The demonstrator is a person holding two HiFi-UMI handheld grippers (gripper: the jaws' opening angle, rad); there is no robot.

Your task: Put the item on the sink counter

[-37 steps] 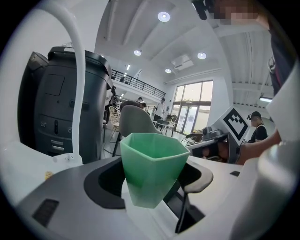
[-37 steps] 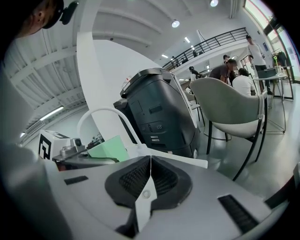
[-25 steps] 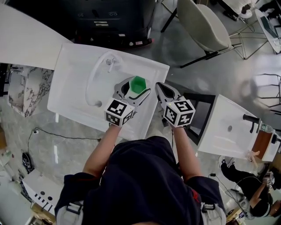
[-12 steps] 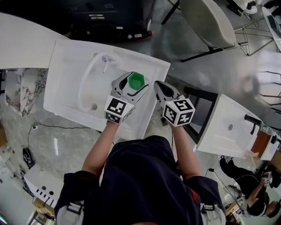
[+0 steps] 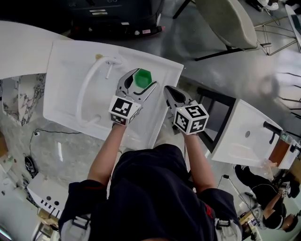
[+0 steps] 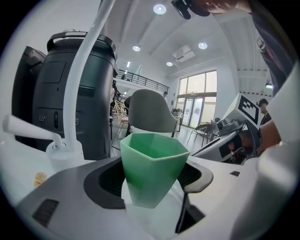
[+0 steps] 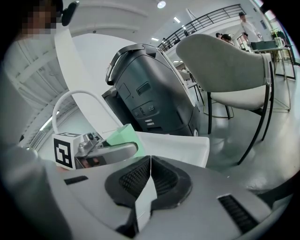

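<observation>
In the head view a dark grey machine point(image 5: 113, 14) stands at 12 o'clock, with a pale shell chair point(image 5: 225, 21) on black legs at 1 o'clock. A second white basin point(image 5: 237, 117) with a black tap point(image 5: 271, 128) sits at 4 o'clock. A marble-patterned block point(image 5: 21, 99) lies at 9 o'clock. A thin black cable point(image 5: 70, 134) trails over the glossy floor at 8 o'clock.

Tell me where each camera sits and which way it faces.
Head view: on the person's head, steeply down at the white sink counter; forearms, left gripper, right gripper show.
Left gripper view: on left gripper, along jaws gripping the green faceted plastic cup, toward a dark grey machine.
Right gripper view: on right gripper, along closed jaws, toward that machine; left gripper shows.
Shared: all show the cup.
</observation>
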